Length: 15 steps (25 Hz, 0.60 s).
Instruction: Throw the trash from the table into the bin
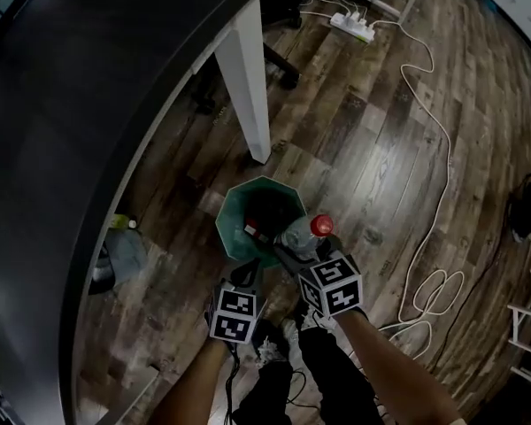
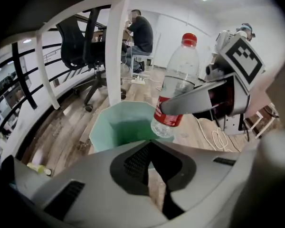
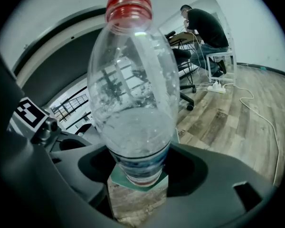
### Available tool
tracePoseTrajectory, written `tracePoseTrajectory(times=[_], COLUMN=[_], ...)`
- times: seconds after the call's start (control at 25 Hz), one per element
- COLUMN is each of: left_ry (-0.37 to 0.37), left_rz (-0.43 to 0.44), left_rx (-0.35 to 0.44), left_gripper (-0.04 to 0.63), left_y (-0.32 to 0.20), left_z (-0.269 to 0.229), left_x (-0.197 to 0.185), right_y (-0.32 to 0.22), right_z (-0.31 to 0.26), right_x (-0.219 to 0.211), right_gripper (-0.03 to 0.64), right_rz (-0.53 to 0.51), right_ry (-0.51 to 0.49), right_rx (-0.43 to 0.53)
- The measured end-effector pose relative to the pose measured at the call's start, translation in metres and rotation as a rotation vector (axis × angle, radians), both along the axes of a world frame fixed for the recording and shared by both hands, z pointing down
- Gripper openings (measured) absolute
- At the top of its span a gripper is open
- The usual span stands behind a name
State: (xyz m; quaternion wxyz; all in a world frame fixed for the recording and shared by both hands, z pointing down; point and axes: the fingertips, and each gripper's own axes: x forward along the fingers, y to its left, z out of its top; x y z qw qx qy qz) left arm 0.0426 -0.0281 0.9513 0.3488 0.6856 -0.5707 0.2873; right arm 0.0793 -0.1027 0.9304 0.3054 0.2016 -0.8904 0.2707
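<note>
While over bin (image 1: 233, 224) edge — bottle (image 3: 133, 103) gripped between right gripper (image 3: 138, 172) fingers (image 3: 213, 175).

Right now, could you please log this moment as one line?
right gripper: jaws shut on bottle | bottle: over green bin rim | left gripper: jaws shut, empty

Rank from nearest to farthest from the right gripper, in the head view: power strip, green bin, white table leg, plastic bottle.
1. plastic bottle, in the right gripper
2. green bin, left of the bottle
3. white table leg, beyond the bin
4. power strip, top edge, farthest
</note>
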Motion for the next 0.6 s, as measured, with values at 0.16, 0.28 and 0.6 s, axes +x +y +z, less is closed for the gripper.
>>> tracePoseTrajectory(times=[0.16, 0.28, 0.6], left_ry=[0.009, 0.026, 0.042], left_rz=[-0.07, -0.076, -0.093], left_rx=[-0.004, -0.01, -0.062], left_gripper=[0.026, 0.026, 0.026], left_y=[0.0, 0.004, 0.025], left_z=[0.019, 0.017, -0.016], left_x=[-0.013, -0.013, -0.015], right_y=[-0.004, -0.003, 0.01], right_z=[0.025, 0.032, 0.004], right_x=[-0.006, -0.003, 0.024], right_gripper=[0.339, 0.415, 0.384], right_rz=[-0.02, -0.028, 0.01], right_ry=[0.102, 0.163, 0.205], right_rx=[0.061, 0.073, 0.002])
